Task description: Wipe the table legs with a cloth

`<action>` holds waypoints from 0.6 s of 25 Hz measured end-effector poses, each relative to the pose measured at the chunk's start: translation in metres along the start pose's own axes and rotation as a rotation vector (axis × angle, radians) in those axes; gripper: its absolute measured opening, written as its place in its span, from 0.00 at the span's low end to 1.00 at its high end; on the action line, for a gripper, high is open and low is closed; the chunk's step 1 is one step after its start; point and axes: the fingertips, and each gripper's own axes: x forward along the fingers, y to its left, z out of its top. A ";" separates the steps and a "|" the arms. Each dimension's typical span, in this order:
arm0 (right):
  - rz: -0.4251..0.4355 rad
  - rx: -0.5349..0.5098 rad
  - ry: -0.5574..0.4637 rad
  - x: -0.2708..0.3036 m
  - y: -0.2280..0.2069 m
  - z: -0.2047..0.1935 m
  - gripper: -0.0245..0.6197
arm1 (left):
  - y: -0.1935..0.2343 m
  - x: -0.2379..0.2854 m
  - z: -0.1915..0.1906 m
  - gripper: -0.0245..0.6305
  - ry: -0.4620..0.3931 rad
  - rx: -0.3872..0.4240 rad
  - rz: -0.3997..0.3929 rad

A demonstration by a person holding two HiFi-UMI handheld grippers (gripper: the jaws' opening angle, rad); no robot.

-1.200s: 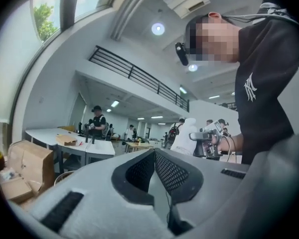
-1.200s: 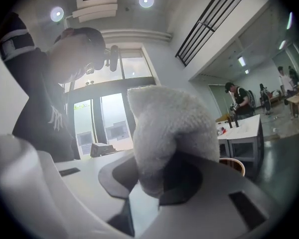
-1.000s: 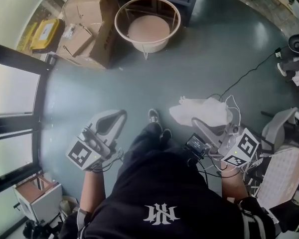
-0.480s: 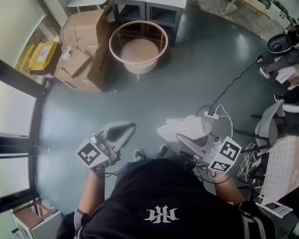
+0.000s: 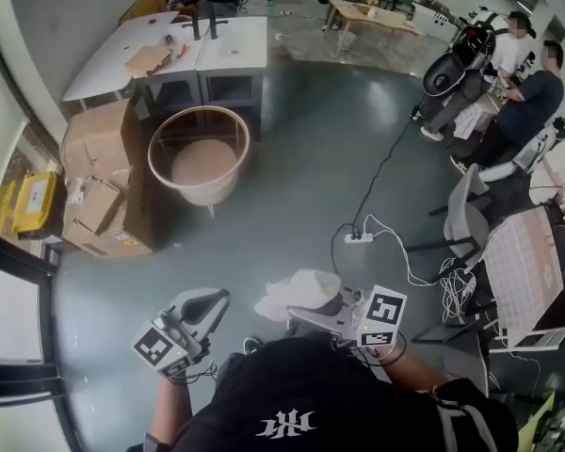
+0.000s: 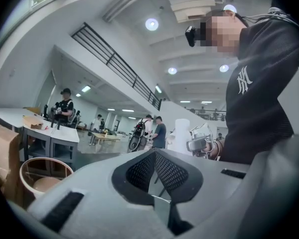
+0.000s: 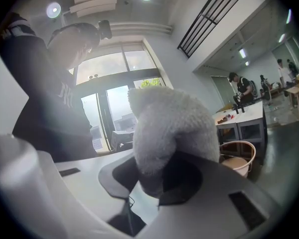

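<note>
Holding the white cloth [image 5: 297,292] pinched in the right claw [image 5: 297,314], left claw [image 5: 218,299] pressed together and empty, the person probably must next reach the distant white bench [image 5: 169,55] to wipe its legs.

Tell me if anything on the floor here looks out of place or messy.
A power strip lies loose on the open floor, and its black cord trails across the walkway, which looks like a trip hazard. Cardboard boxes are heaped untidily by the wall. Nothing looks spilled.
</note>
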 end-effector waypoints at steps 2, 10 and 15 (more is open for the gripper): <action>-0.030 -0.015 -0.017 -0.005 0.002 0.002 0.16 | 0.000 0.007 -0.004 0.04 0.007 0.014 -0.024; -0.108 -0.045 -0.085 -0.020 0.010 0.000 0.16 | -0.011 0.020 -0.014 0.04 0.005 0.029 -0.104; -0.123 -0.050 -0.096 -0.010 0.010 -0.002 0.16 | -0.007 0.014 -0.024 0.04 0.052 0.027 -0.092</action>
